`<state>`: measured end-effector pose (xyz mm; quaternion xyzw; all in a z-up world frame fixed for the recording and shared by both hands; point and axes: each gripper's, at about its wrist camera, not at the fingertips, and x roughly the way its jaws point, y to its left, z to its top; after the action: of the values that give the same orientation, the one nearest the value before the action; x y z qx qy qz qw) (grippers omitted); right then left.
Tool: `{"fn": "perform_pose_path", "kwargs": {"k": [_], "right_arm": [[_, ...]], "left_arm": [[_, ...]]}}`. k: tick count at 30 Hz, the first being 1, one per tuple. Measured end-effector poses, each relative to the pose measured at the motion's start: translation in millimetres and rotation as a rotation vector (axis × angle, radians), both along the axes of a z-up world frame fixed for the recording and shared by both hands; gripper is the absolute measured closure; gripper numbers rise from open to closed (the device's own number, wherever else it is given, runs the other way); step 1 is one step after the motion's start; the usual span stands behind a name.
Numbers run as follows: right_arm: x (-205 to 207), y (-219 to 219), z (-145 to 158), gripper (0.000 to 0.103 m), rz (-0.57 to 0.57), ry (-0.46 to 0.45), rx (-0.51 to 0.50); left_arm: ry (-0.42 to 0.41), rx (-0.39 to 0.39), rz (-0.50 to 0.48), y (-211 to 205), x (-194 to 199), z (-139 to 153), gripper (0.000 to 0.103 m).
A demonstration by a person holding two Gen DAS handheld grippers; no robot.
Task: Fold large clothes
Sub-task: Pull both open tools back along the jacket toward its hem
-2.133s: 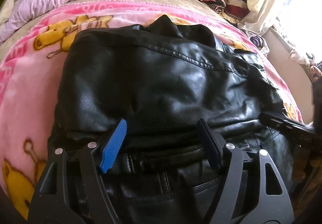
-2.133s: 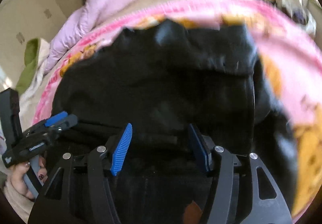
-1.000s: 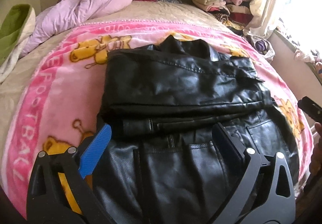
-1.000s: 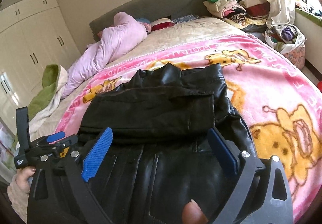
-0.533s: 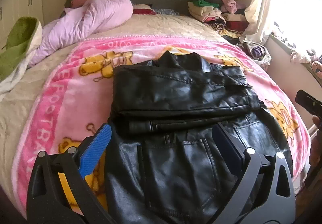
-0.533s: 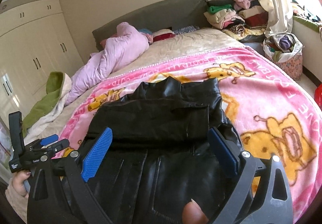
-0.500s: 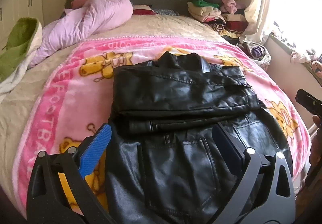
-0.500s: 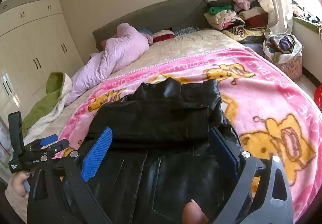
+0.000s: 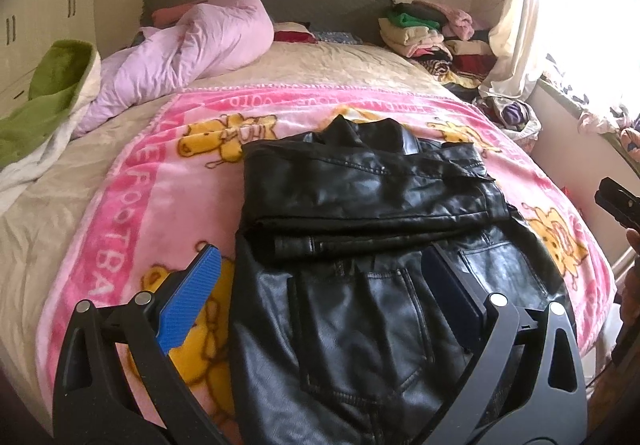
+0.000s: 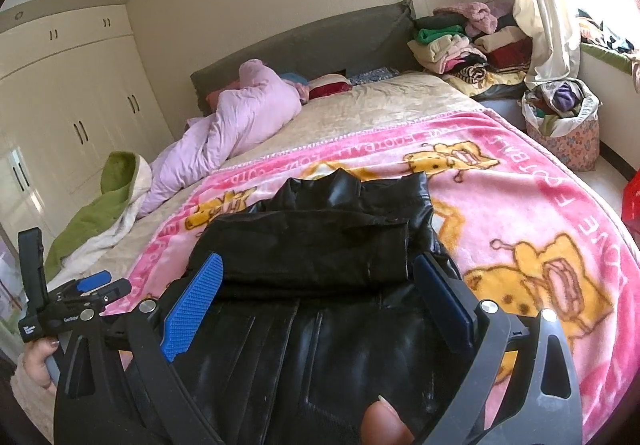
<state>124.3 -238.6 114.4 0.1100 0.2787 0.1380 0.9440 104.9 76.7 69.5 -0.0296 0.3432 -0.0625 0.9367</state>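
Observation:
A black leather jacket (image 9: pixel 360 229) lies on the pink cartoon blanket (image 9: pixel 132 205), its sleeves folded across the upper half into a flat band. It also shows in the right wrist view (image 10: pixel 312 253). My left gripper (image 9: pixel 320 285) is open and empty, held back above the jacket's near hem. My right gripper (image 10: pixel 320 293) is open and empty, also above the near part of the jacket. The left gripper shows at the left edge of the right wrist view (image 10: pixel 80 293).
A lilac duvet (image 9: pixel 188 45) and a green-and-white blanket (image 9: pixel 44 93) lie at the far left of the bed. Stacked folded clothes (image 9: pixel 424 29) sit by the headboard. A bag of clothes (image 10: pixel 560 117) stands on the floor at right. Wardrobes (image 10: pixel 60 105) line the left wall.
Both grippers have opened, let go of the jacket's folded part and pulled back and up from it. The jacket lies still.

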Motion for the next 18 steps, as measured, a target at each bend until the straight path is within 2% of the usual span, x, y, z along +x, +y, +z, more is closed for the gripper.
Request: {"fn": "perform_pose_path", "kwargs": {"k": [9, 18], "right_arm": [[-18, -19, 2, 0.007, -0.020, 0.006, -0.007], [-37, -37, -5, 0.007, -0.062, 0.023, -0.019]], "left_arm": [[0.008, -0.018, 0.015, 5, -22, -5, 0.009], [0.038, -0.024, 0.018, 6, -28, -16, 0.009]]}}
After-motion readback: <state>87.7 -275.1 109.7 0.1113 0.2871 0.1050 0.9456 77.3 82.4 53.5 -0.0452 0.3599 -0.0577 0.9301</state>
